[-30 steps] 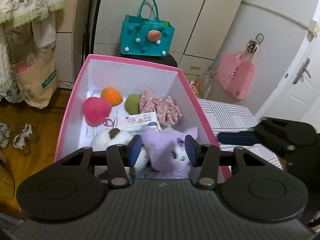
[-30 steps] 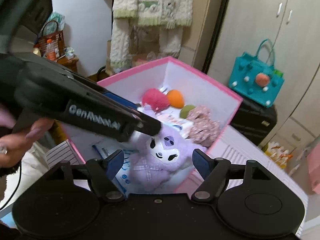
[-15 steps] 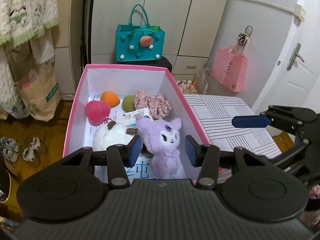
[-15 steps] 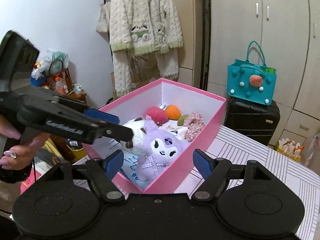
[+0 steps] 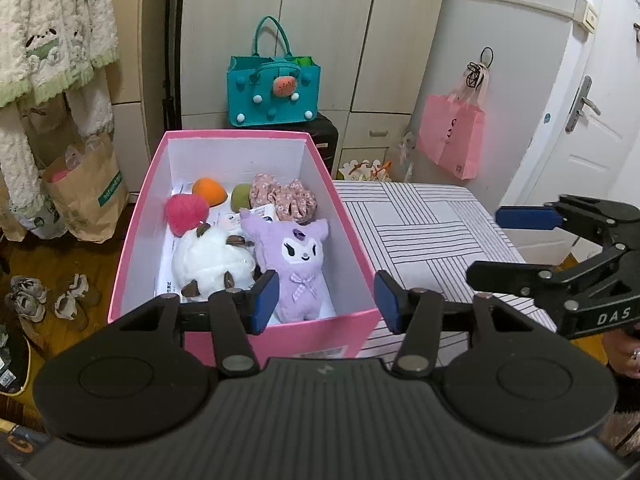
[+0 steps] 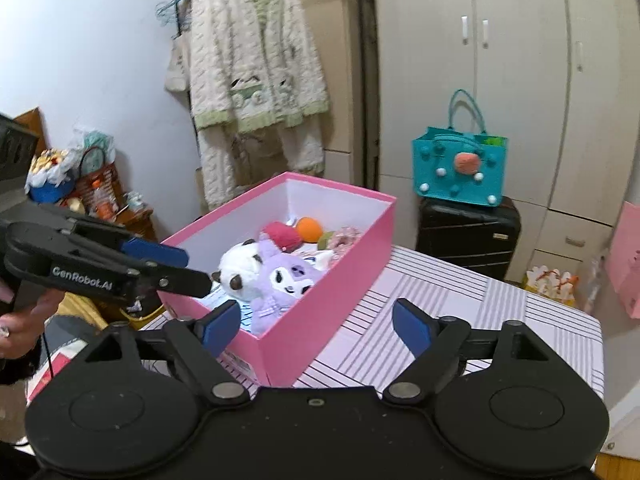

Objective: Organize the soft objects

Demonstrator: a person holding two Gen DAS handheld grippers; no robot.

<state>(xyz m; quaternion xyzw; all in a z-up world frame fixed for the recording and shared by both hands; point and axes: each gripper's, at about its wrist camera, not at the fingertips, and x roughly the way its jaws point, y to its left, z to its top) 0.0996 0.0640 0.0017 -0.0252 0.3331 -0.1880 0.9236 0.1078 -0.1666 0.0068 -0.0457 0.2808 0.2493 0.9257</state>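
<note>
A pink box (image 5: 138,216) (image 6: 352,248) stands on the left part of a striped table (image 5: 424,232). In it lie a purple plush (image 5: 294,256) (image 6: 280,276), a white plush (image 5: 212,260) (image 6: 240,264), a pink pompom (image 5: 186,208), an orange ball (image 5: 208,191), a green ball (image 5: 241,196) and a floral scrunchie (image 5: 284,200). My left gripper (image 5: 326,306) is open and empty, just in front of and above the box's near wall. My right gripper (image 6: 314,326) is open and empty, over the box's near right corner.
A teal bag (image 5: 274,92) sits on a black suitcase (image 6: 468,236) behind the box. A pink bag (image 5: 450,140) hangs at the right. A paper bag (image 5: 86,192) and shoes (image 5: 48,296) are on the floor at the left.
Both grippers have drawn back and up from the box. The purple plush now lies in the box, free of both grippers.
</note>
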